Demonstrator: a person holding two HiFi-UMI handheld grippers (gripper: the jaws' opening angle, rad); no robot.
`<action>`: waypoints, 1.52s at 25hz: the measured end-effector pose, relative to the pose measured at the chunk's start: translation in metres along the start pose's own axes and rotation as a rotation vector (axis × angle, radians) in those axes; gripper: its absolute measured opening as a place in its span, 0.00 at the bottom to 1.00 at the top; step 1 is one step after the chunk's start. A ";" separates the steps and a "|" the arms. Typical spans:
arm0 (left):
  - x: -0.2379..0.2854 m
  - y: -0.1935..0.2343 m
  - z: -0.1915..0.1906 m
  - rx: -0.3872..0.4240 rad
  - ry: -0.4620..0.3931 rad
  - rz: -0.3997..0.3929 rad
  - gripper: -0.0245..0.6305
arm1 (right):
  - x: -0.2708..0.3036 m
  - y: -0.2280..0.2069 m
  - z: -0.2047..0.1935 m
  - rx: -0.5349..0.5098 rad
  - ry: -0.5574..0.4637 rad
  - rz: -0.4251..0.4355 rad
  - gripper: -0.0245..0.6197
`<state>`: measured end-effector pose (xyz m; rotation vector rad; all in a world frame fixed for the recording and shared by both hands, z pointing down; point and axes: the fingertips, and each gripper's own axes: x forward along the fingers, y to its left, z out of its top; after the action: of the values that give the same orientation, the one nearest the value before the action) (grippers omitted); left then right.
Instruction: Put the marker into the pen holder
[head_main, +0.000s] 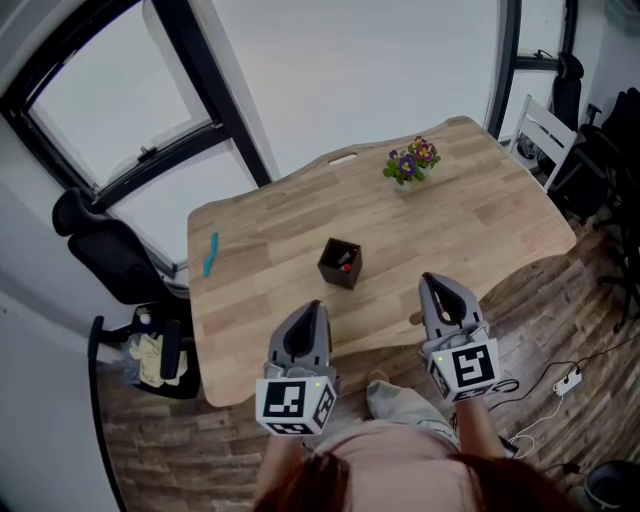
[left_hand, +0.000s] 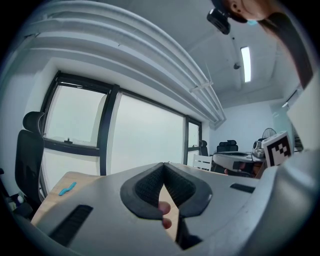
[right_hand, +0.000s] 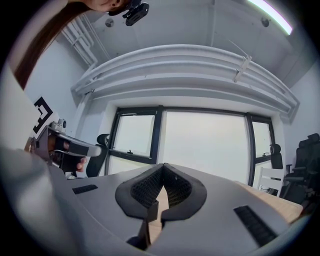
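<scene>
**Hidden or unclear.** The inside of the pen holder (head_main: 338, 265), a black square cup at mid-table, is mostly in shadow. A small red item shows in it, possibly a marker cap. The person is cut off by the bottom edge of the head view, so only hair and a pale top appear. In the left gripper view, two pinkish rounded shapes show through the gap below the pads and are too cropped to name. In the right gripper view, a dark block in the same gap is likewise cropped.

**Counts.**
- One wooden table (head_main: 480, 230).
- One blue marker (head_main: 210, 254).
- One pen holder.
- One pot of flowers (head_main: 412, 160), near the table's far edge.
- Two grippers.
- One black office chair (head_main: 115, 262) at the left of the frame.
- One white chair (head_main: 540, 135) at upper right.

**Task object.** The blue marker lies flat on the table toward the left of the frame. It is well apart from the pen holder and from both grippers.

**Pose.** The left gripper (head_main: 316, 308) and the right gripper (head_main: 431, 282) sit side by side at lower centre, over the table's near edge. Their tips point up-frame and their marker cubes face the person. Each gripper's own view shows its jaws pressed together at the tips, with nothing gripped between them.
</scene>
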<state>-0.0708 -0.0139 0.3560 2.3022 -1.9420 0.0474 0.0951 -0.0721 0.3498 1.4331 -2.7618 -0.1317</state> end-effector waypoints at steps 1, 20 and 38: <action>-0.004 -0.002 0.001 0.003 -0.004 -0.002 0.04 | -0.004 0.002 0.002 -0.003 -0.002 0.001 0.04; -0.075 -0.040 0.012 0.022 -0.028 -0.004 0.04 | -0.077 0.020 0.028 -0.025 -0.041 -0.011 0.04; -0.051 -0.071 0.019 0.005 -0.036 0.109 0.04 | -0.063 -0.007 0.027 -0.028 -0.048 0.136 0.04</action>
<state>-0.0107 0.0455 0.3265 2.2129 -2.0858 0.0216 0.1356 -0.0235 0.3232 1.2477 -2.8722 -0.2037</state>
